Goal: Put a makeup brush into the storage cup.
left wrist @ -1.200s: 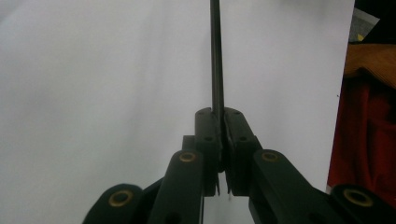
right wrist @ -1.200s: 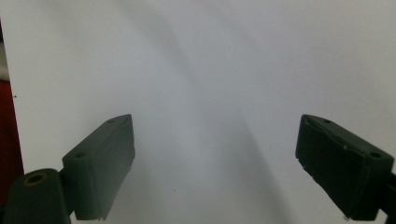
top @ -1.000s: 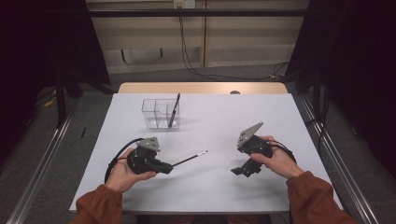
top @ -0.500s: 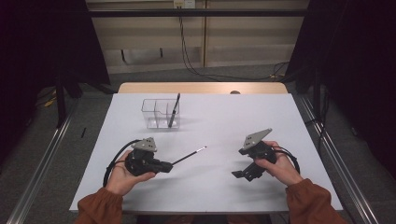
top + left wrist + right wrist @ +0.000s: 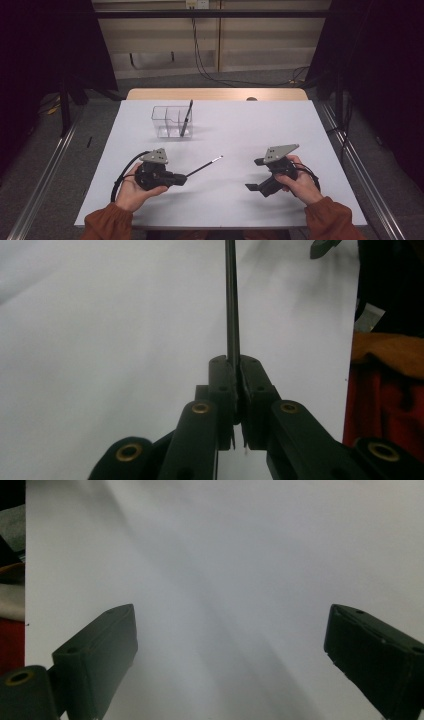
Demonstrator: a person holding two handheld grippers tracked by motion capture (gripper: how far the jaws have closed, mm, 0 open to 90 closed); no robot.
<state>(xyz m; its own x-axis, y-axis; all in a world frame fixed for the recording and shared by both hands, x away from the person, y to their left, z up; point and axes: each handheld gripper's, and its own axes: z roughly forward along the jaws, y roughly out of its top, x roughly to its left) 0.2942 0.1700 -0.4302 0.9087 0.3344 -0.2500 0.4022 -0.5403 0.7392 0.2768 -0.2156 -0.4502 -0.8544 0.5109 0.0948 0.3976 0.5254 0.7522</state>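
Clamping a thin black pen (image 5: 204, 166) by one end, the left gripper (image 5: 181, 178) holds it out low over the white table (image 5: 300, 125), short of the clear organizer (image 5: 170, 120) where another pen (image 5: 186, 118) leans. The right gripper (image 5: 256, 174) hangs spread and empty. Gripped so near its end, the pen could pivot or slip. From above, the organizer is plain; the left gripper view shows the pads (image 5: 223, 385) pinching the shaft.

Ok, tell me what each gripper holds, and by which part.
The left gripper clamps a thin black pen by one end. The right gripper is open, holding nothing.
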